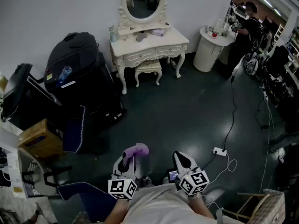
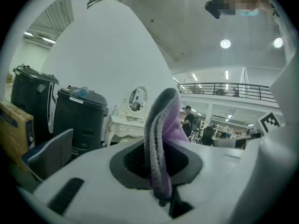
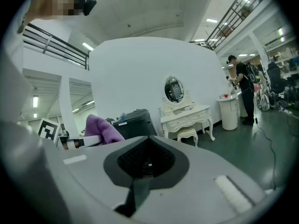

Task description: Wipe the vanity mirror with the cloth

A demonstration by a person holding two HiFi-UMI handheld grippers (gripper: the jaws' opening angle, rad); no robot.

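The oval vanity mirror (image 1: 143, 1) stands on a white dressing table (image 1: 164, 42) against the far wall, several steps ahead. It shows small in the left gripper view as the mirror (image 2: 138, 98) and in the right gripper view as the mirror (image 3: 174, 90). My left gripper (image 1: 129, 158) is shut on a folded purple cloth (image 1: 138, 149), which sticks up between the jaws as the cloth (image 2: 162, 139). My right gripper (image 1: 183, 161) is shut with nothing in it. Both grippers are held low, close to the body. The cloth (image 3: 103, 128) also appears at the left of the right gripper view.
A white stool (image 1: 148, 69) sits under the dressing table. Large black bins (image 1: 77, 73) and a cardboard box (image 1: 39, 136) stand at the left. A round white side table (image 1: 211, 48) and a person (image 1: 245, 36) are at the right. A power strip with cables (image 1: 220, 150) lies on the dark floor.
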